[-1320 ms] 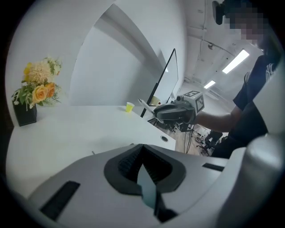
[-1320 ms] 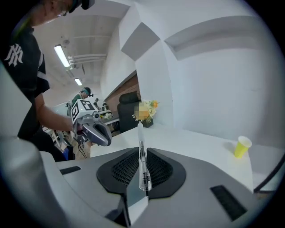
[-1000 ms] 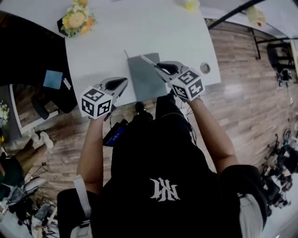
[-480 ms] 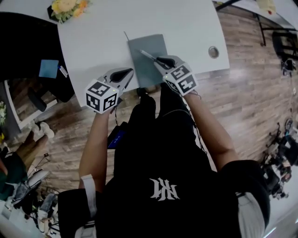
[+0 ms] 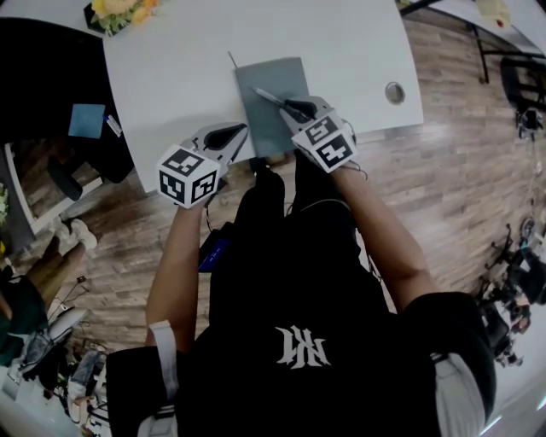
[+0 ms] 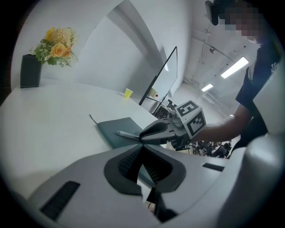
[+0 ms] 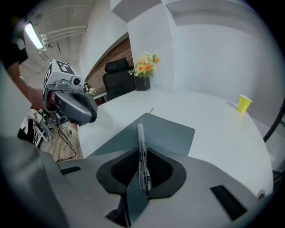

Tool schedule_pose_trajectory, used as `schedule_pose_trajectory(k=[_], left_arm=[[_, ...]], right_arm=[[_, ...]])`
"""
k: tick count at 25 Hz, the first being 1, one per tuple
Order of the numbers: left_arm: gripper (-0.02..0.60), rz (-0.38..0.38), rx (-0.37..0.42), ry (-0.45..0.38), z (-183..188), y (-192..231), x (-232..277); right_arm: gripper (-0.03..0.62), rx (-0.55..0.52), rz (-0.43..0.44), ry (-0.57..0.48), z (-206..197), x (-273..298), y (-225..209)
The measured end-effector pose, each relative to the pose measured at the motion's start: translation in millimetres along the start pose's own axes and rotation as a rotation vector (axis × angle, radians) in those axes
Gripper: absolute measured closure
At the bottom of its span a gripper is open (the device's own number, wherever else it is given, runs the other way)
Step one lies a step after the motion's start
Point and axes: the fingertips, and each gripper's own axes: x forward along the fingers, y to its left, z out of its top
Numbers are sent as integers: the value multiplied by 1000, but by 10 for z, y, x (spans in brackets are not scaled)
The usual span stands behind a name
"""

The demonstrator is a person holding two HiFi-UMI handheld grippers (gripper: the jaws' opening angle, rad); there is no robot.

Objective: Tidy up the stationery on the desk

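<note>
A grey notebook [image 5: 271,85] lies on the white desk [image 5: 179,60] near its front edge. My right gripper [image 5: 290,107] hangs over the notebook's near part, shut on a slim clear pen [image 7: 141,147] whose white end [image 5: 260,92] sticks out ahead over the cover [image 7: 167,131]. My left gripper [image 5: 236,132] is at the desk's front edge, just left of the notebook, its jaws shut with nothing between them [image 6: 144,167]. From the left gripper view, the right gripper [image 6: 156,132] and pen [image 6: 127,134] sit low over the notebook [image 6: 113,129].
A flower pot [image 5: 119,13] stands at the desk's far left corner, a yellow cup [image 7: 243,103] far to the right. A round cable hole [image 5: 394,91] is near the desk's right edge. A black chair [image 7: 118,78] stands beyond the desk.
Both grippers have come down toward the desk. The right one, still shut on the pen, has sunk lower over the notebook and tipped further down.
</note>
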Motion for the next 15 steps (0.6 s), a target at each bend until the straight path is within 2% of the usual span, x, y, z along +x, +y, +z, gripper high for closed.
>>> schedule_pose_trajectory(k=[15], left_arm=[[578,-4,-2,-14,-48,-67,-50]], right_arm=[[511,-59,-5,16,-27,20,52]])
